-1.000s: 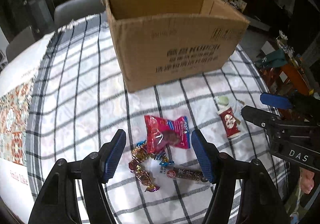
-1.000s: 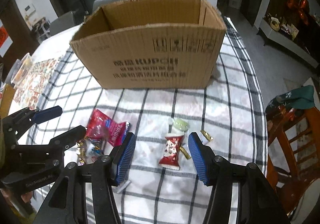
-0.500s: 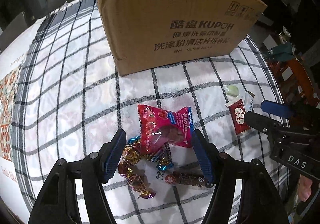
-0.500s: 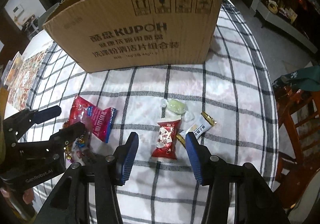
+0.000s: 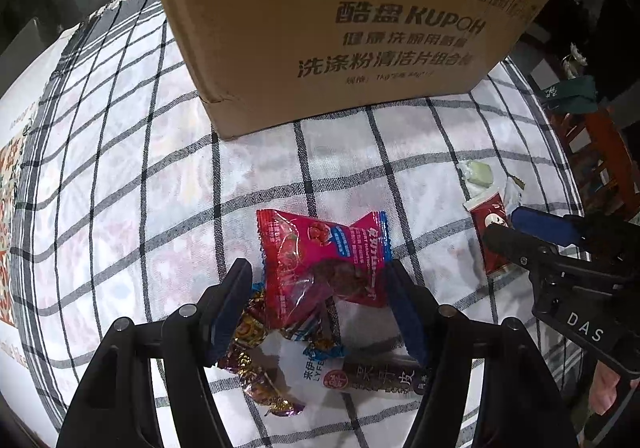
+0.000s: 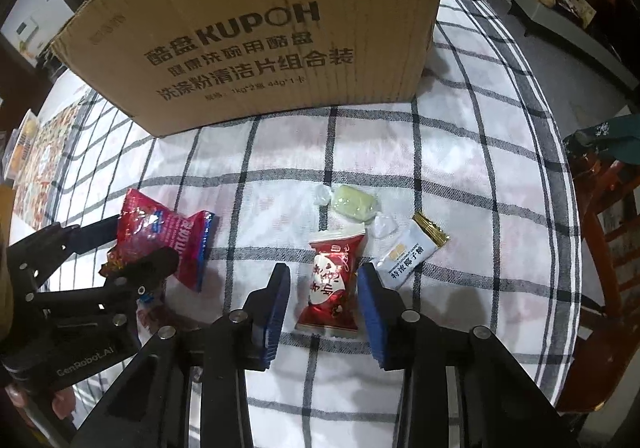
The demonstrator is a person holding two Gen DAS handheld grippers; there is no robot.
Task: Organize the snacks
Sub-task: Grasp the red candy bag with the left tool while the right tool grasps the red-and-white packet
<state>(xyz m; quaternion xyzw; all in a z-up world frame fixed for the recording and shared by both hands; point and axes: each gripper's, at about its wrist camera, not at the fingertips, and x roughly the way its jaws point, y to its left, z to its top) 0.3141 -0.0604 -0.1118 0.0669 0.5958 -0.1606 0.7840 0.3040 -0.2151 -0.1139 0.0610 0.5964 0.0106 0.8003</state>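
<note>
Both grippers point down at snacks lying loose on the checked table [image 6: 480,136], with the cardboard box [image 6: 256,28] filling the top of each frame.

In the right wrist view, the right gripper [image 6: 323,302] straddles a small red candy packet [image 6: 334,280] at lower centre. Its fingers [image 6: 276,308] have just been closing, yet a gap shows on either side of the packet, so they do not pinch it. A green candy [image 6: 355,202] and a white packet [image 6: 408,254] lie just beyond, to the upper right.

In the left wrist view, the left gripper [image 5: 320,308] has its fingers spread around the lower end of a red snack bag [image 5: 324,260], which rests on a pile of foil candies [image 5: 256,364]. Whether the right-hand finger touches the bag I cannot tell.

The step in hand seems to be the pickup. Next, each pair of fingers likely needs to close on its packet, then lift and carry it over the box rim.
</note>
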